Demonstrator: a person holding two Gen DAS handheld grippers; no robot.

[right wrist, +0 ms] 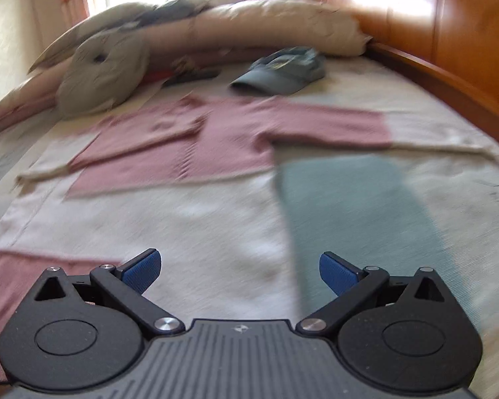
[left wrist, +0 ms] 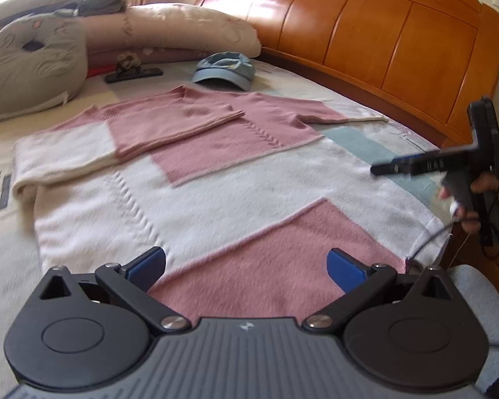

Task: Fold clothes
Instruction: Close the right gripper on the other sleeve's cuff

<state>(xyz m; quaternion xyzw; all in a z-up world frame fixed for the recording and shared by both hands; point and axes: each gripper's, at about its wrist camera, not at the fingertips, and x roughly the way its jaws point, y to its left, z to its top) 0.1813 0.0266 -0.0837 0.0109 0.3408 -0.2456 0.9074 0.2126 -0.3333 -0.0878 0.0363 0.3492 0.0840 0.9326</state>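
sweater (left wrist: 236, 179) in pink and cream blocks lies flat on a bed (left wrist: 3, 266), neck toward the far pillows (left wrist: 169, 30), hem toward the camera. one sleeve (left wrist: 169, 126) is already folded across the chest; the other sleeve (right wrist: 332, 126) lies stretched out flat toward the wooden headboard (left wrist: 382, 40). a blue cap (left wrist: 224, 69) sits on the bed just beyond the collar, near but apart from it.

the left gripper (left wrist: 246, 264) hovers over the pink hem area with its blue fingers (left wrist: 148, 266) spread wide and nothing between them. the right gripper (right wrist: 238, 271) also has its fingers apart and empty, above the cream body of the sweater near its side edge, where a teal patch of bedding (right wrist: 366, 219) shows. in the left view the right gripper appears side-on, held by a hand (left wrist: 479, 193) at the sweater's far side edge.

the likely next step is folding the outstretched sleeve inward. risks, as a judgement: the knit looks soft and loose, so a pinch could catch only the top layer and drag the body out of line, or pull the folded sleeve open. a trailing cable (left wrist: 429, 239) near the hem corner could snag the fabric. the right view is blurred, so where exactly the gripper hangs above the sweater's edge is unclear.
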